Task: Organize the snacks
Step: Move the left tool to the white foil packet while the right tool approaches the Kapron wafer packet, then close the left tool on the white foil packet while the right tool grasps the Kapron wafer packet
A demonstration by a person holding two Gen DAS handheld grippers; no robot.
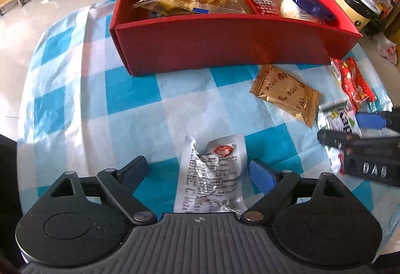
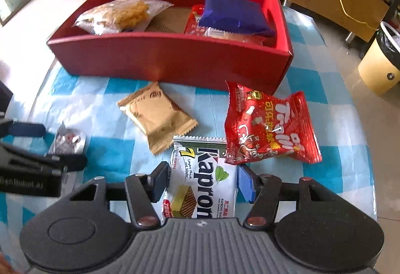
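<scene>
right gripper [image 2: 202, 182] pinching the wafer pack [image 2: 202, 189]; left gripper [image 1: 198, 171] spread around silver sachet [image 1: 212, 174]; overlapping red bag [image 2: 270, 126] might drag along

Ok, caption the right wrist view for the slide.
Right gripper closes on wafer packet before the red box.

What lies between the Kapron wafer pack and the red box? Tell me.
The tan snack packet lies on the cloth between the wafer pack and the red box, and the red snack bag overlaps the pack's upper right corner. Lifted over them, nothing visible blocks it.
</scene>
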